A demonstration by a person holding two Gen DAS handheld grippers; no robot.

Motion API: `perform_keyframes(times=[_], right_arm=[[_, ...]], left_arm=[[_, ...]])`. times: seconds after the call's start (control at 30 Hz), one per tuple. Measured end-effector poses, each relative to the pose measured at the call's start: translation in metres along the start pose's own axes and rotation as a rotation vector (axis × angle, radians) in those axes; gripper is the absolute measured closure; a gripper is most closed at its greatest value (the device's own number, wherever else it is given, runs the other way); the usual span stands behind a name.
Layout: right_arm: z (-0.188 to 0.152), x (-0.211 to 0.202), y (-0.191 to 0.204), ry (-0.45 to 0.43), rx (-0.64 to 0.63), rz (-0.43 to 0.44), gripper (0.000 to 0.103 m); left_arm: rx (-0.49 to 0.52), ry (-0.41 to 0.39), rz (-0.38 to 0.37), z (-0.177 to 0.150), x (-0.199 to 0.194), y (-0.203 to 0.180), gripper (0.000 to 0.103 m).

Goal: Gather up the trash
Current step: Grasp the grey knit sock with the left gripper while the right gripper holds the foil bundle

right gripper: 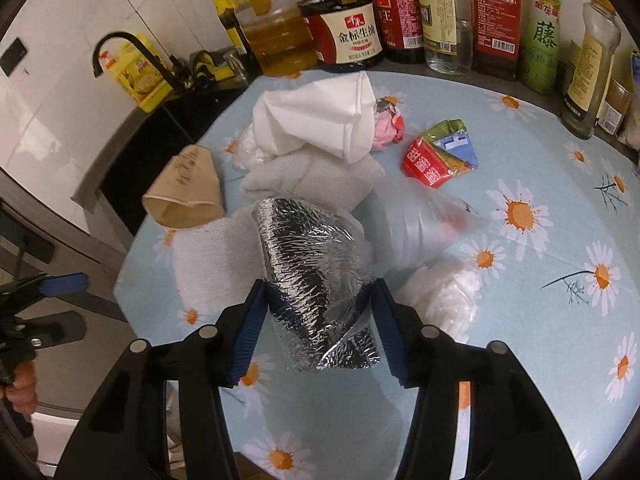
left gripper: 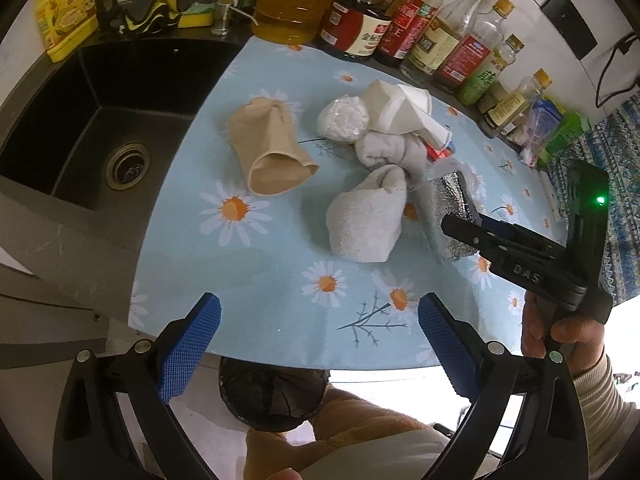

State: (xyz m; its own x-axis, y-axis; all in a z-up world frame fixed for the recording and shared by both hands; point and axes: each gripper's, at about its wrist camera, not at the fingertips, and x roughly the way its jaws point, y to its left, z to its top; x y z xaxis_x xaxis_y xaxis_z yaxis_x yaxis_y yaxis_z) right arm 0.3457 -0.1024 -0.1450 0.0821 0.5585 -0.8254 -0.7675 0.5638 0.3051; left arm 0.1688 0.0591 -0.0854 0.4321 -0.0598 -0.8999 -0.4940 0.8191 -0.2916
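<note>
Right tongs (right gripper: 318, 300) clamp foil bag (right gripper: 316, 280); left tongs (left gripper: 318, 340) wide; red wrapper (right gripper: 438, 162) clear only right view.

Sink (left gripper: 100, 120) sits left of the tablecloth (left gripper: 280, 280), bottles (left gripper: 400, 20) lined up along the back. On the cloth: paper cup (left gripper: 268, 148) on its side to the left, towel (left gripper: 368, 216) right of it, foil bag (right gripper: 316, 280) just beside the towel, snack wrapper (right gripper: 436, 160) further right.

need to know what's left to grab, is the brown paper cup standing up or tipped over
Tipped over. The brown paper cup lies on its side on the daisy tablecloth, its open mouth facing sideways with the inside visible; it looks flattened.
</note>
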Motion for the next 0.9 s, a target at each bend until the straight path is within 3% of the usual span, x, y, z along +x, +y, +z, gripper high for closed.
perform_keyframes(times=[0.27,0.67,0.9], right_arm=[[-0.005,-0.042,0.006,-0.08,0.027,0.029,0.049],[-0.025,-0.1,-0.008,-0.193,0.089,-0.017,0.049],[-0.038,-0.101,-0.028,-0.188,0.124,-0.008,0.049]], left_arm=[[0.042,-0.007,-0.063,0.014,0.006,-0.016,0.007],[0.047,0.043,-0.15,0.036,0.049,-0.034,0.008],[-0.008,0.044,-0.119,0.047,0.07,-0.032,0.011]])
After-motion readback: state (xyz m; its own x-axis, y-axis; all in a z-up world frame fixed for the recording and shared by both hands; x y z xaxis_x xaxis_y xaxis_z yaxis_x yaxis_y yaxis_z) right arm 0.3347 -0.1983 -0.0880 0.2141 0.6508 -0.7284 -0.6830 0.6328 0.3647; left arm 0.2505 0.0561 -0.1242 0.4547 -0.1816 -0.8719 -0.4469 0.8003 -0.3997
